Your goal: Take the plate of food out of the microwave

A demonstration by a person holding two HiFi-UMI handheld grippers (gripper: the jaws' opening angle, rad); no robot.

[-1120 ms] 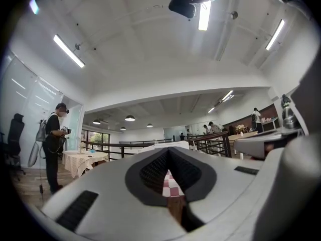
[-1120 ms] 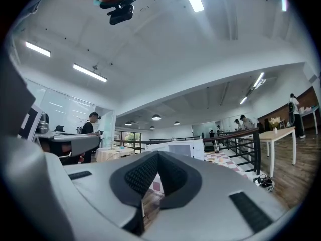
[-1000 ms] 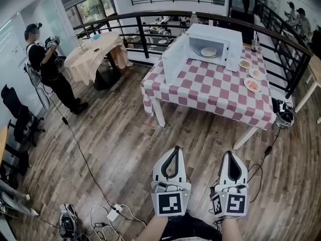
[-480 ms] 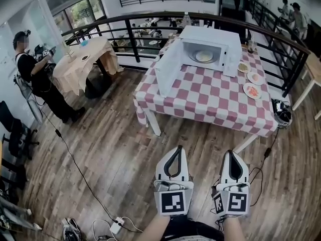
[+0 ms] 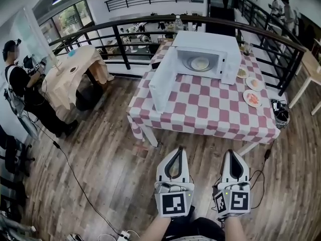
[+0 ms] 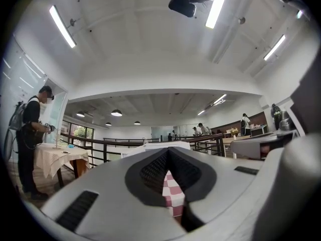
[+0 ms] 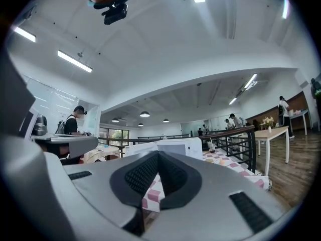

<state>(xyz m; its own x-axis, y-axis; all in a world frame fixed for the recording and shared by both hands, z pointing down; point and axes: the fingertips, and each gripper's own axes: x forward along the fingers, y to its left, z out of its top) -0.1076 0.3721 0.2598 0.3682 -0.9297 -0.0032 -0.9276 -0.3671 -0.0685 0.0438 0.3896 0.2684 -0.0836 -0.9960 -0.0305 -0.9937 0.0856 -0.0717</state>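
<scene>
Plate of food (image 5: 200,63): picked out in the head view inside the microwave (image 5: 210,38), on the floor of its cavity, at the far end of the checked tabletop (image 5: 210,109).
Head view, door: the microwave door (image 5: 163,82) is swung wide toward the left of the picture, so the cavity is laid bare toward the tools.
Head view, tools: the left tool (image 5: 175,149) and the right tool (image 5: 232,152) are held side by side over the wooden floor (image 5: 100,149), both pointed at the tabletop and both well apart from the plate.
Head view, key relation: the plate lies straight ahead, beyond the tools and roughly between their two lines, so neither is clearly nearer. It is round, so no long axis needs reckoning. Entry is judged easiest head-on, clear of the door.
Head view, extras: three more plates (image 5: 252,98) are set on the tabletop right of the microwave.
Left gripper view: the jaws are clenched tip to tip with nothing gripped. A sliver of checked cloth is glimpsed through the gap behind the tips, and the plate is hidden by the tool.
Right gripper view: the jaws are likewise pressed together and empty. The white microwave is seen just above the tips, but the plate cannot be made out.
Writing: none that can be read; only the square markers (image 5: 173,204) on the cubes are shown.
Stage: judged as the approach, with the plate not yet touched.
</scene>
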